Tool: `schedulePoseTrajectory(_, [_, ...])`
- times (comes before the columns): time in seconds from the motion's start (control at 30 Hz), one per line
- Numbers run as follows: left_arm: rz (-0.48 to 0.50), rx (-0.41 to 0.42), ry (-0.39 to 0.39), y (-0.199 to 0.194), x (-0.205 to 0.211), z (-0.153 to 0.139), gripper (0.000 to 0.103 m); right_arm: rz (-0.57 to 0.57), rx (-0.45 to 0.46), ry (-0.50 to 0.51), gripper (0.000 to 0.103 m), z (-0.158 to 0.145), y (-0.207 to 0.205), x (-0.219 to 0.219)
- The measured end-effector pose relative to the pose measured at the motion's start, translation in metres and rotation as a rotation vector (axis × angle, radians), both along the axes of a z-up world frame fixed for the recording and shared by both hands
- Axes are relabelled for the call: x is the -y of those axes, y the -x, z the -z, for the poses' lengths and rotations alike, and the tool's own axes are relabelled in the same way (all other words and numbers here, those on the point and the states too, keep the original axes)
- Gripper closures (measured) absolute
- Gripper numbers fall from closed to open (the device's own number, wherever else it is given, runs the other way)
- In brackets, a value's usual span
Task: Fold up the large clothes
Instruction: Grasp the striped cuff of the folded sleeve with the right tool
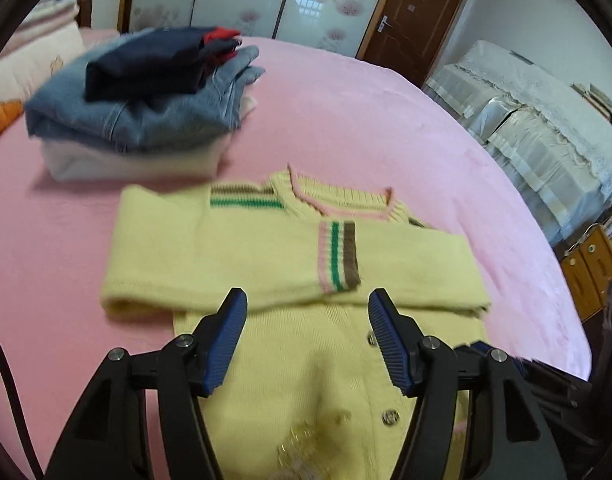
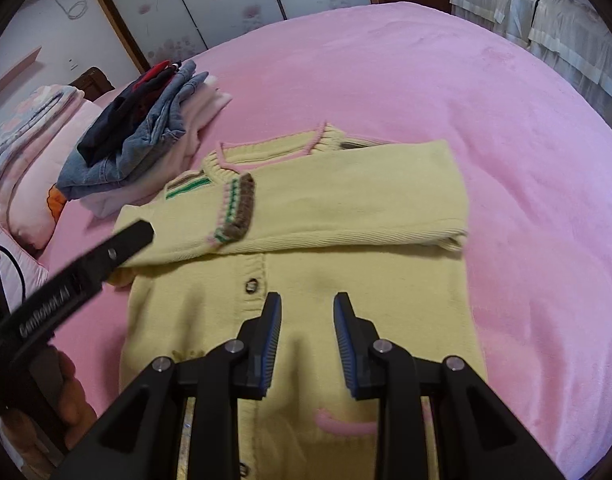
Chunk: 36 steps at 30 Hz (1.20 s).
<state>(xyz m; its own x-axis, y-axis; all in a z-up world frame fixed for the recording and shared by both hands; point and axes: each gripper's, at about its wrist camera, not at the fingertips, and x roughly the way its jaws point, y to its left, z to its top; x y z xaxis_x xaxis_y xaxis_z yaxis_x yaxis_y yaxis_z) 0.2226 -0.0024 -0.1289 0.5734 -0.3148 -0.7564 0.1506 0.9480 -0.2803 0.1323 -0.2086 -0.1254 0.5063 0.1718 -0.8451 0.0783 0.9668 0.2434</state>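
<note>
A pale yellow knitted cardigan [image 1: 274,252] [image 2: 346,200] lies face up on the pink bed [image 1: 366,120] [image 2: 426,80]. Both sleeves are folded across its chest, and the upper sleeve ends in a pink, green and brown striped cuff [image 1: 340,256] [image 2: 234,212]. My left gripper [image 1: 308,304] is open over the buttoned front below the sleeves, with nothing between its blue pads. One of its black fingers [image 2: 106,256] shows at the cardigan's left edge in the right wrist view. My right gripper [image 2: 308,302] hangs over the lower front with a narrower gap between the pads, which hold nothing.
A pile of folded clothes [image 1: 146,92] [image 2: 146,132], denim and navy on top, sits on the bed beyond the cardigan's left shoulder. Pillows and quilts [image 1: 38,52] [image 2: 38,140] lie further left. Cloth-covered furniture [image 1: 526,120] lines the right side, and a brown door [image 1: 410,20] stands behind.
</note>
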Motion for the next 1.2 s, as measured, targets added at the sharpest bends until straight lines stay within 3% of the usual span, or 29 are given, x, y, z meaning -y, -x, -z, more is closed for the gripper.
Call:
schedulePoseTrajectory(0.37, [-0.210, -0.075, -0.007, 0.049, -0.101, 0.015, 0.041, -0.073, 0.008, -0.123, 0.076, 0.002, -0.026, -0.019])
schedulePoseTrajectory(0.5, [-0.234, -0.123, -0.048, 0.054, -0.113, 0.028, 0.041, -0.093, 0.000, -0.170, 0.076, 0.007, -0.049, -0.031])
schedulePoseTrajectory(0.63, [-0.234, -0.164, -0.041, 0.055, -0.121, 0.038, 0.041, -0.084, -0.028, -0.204, 0.076, 0.019, -0.073, -0.040])
schedulePoseTrajectory(0.87, [-0.213, -0.159, -0.026, 0.058, -0.120, 0.036, 0.041, -0.074, -0.083, -0.240, 0.076, 0.043, -0.099, -0.049])
schedulePoseTrajectory(0.93, [-0.210, -0.163, -0.033, 0.058, -0.118, 0.037, 0.041, -0.085, -0.067, -0.233, 0.075, 0.042, -0.103, -0.054])
schedulePoseTrajectory(1.03, [-0.211, -0.172, -0.043, 0.056, -0.116, 0.038, 0.041, -0.147, -0.019, -0.184, 0.095, 0.027, -0.104, -0.063])
schedulePoseTrajectory(1.2, [-0.205, -0.148, -0.071, 0.046, -0.110, 0.034, 0.041, -0.191, 0.188, -0.125, 0.095, -0.037, -0.090, -0.057])
